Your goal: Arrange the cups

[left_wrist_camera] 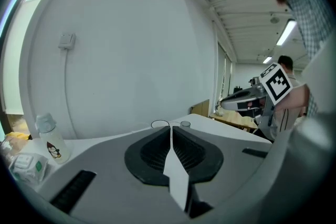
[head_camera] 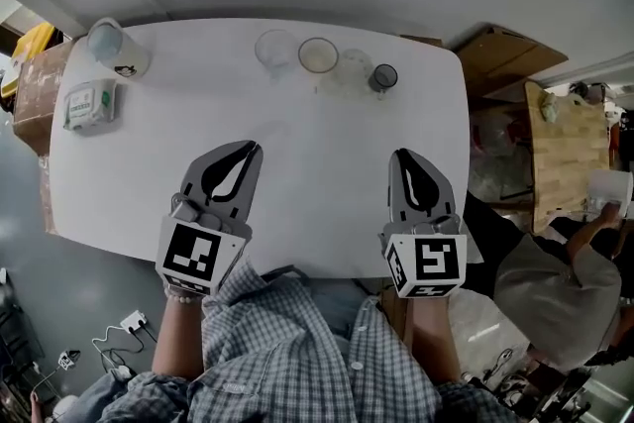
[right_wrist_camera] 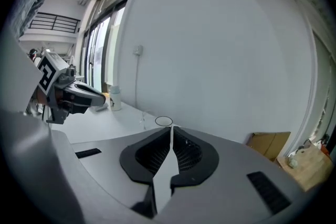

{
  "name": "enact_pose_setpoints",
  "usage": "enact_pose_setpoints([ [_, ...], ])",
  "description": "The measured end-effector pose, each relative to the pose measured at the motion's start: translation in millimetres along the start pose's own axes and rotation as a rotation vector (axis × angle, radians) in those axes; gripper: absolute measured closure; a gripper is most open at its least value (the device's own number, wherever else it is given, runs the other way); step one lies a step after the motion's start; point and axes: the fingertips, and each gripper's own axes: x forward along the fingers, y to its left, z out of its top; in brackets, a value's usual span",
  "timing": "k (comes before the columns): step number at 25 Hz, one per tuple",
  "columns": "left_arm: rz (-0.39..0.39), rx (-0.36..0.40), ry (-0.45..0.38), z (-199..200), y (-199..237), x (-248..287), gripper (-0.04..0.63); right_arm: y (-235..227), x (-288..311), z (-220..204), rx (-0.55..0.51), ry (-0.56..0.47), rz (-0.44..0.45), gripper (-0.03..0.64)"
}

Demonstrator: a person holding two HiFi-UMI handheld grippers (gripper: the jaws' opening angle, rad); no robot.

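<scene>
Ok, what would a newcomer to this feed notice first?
The left gripper and right gripper, both shut and empty, above the near half of the white table. Next, the row of cups along the far edge, then the white bottle and wipes pack at the far left corner.

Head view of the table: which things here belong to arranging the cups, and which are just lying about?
For the job:
- clear glass
- tan-lined cup
- low clear cup
- small dark cup
- left gripper and right gripper, jaws together, empty

Lying about:
- white bottle
- wipes packet
- cardboard box beside the table
</scene>
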Motion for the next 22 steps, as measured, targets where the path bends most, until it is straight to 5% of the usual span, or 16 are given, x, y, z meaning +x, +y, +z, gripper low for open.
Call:
enact_pose_setpoints([
  [22, -0.05, -0.005, -0.04, 16.0, -8.1, -8.4, 0.574, 37.0, 5.2, 30.7, 0.025, -0.078, 0.088, 0.586],
])
